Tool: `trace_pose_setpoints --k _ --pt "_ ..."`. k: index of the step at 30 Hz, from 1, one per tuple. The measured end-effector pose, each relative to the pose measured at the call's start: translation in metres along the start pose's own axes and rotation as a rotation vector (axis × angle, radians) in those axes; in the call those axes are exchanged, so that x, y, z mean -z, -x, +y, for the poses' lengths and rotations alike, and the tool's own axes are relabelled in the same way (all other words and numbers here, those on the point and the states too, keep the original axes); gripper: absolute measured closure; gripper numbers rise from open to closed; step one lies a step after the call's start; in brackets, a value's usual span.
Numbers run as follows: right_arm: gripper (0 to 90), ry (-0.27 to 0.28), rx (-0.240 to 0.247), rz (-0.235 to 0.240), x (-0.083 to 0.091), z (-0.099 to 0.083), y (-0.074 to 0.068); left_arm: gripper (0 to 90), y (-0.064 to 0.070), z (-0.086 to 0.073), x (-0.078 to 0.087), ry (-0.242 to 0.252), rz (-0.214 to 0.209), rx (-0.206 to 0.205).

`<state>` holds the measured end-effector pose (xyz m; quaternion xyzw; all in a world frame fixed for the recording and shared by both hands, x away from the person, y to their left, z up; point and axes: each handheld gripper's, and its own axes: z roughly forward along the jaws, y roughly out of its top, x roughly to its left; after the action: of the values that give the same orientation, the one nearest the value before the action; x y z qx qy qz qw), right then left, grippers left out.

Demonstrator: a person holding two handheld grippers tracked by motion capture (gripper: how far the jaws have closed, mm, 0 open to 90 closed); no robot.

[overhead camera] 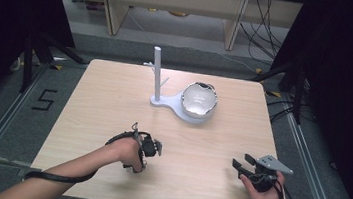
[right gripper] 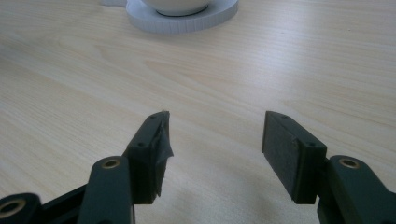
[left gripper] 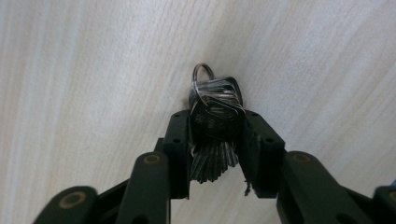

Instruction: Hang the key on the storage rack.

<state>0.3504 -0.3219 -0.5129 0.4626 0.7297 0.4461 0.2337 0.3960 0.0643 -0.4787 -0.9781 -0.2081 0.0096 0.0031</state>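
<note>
the left gripper (left gripper: 215, 135) clamps a bunch of keys (left gripper: 215, 109) at the table's (overhead camera: 104, 101) six o'clock; the right gripper (right gripper: 215, 149) gapes empty. likely next: carrying them toward the hook stand (overhead camera: 157, 74) at twelve.

Key blades on the bunch of keys (left gripper: 215, 112) are hidden between the left gripper (left gripper: 215, 144) jaws — only ring and fanned tips show — and in the right gripper view the white bowl (right gripper: 176, 5) and its round base (right gripper: 187, 21) are cut off by the far edge.
</note>
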Motion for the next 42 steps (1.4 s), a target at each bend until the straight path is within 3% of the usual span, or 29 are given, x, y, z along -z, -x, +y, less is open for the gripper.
trace_pose_setpoints --k 3,7,9,13,17,22,25,31,34,42 --pt "42.6 0.001 0.001 0.001 0.000 0.000 0.000 55.7 -0.001 -0.002 0.000 0.000 -0.010 0.006" --pt "42.6 -0.003 -0.001 0.001 0.000 0.000 0.000 54.4 -0.002 -0.006 0.000 -0.025 -0.008 -0.006" --pt "42.6 0.000 0.006 -0.001 0.000 0.000 0.000 56.1 -0.002 -0.007 0.000 -0.023 -0.003 -0.013" --pt "42.6 0.000 0.007 0.003 0.000 0.000 0.001 66.5 0.000 -0.007 0.000 -0.025 0.008 -0.041" --pt "42.6 0.001 0.014 0.000 0.000 0.000 0.000 78.6 0.004 -0.008 0.000 -0.024 0.009 -0.041" --pt "42.7 -0.002 0.004 0.002 0.000 0.000 -0.001 78.9 0.006 -0.008 0.000 -0.015 0.012 -0.042" --pt "42.6 -0.002 0.006 0.002 0.000 0.000 0.000 75.4 0.005 -0.008 0.000 0.010 0.020 -0.060" --pt "42.6 -0.003 0.007 0.002 0.000 0.000 0.000 71.2 0.005 -0.007 0.000 0.013 0.019 -0.087" --pt "42.6 -0.006 0.012 -0.004 -0.001 0.000 0.000 76.8 0.007 -0.007 0.000 0.023 0.022 -0.121" --pt "42.6 -0.007 0.009 0.001 -0.001 0.000 -0.001 80.6 0.010 -0.008 0.000 0.018 0.041 -0.120"
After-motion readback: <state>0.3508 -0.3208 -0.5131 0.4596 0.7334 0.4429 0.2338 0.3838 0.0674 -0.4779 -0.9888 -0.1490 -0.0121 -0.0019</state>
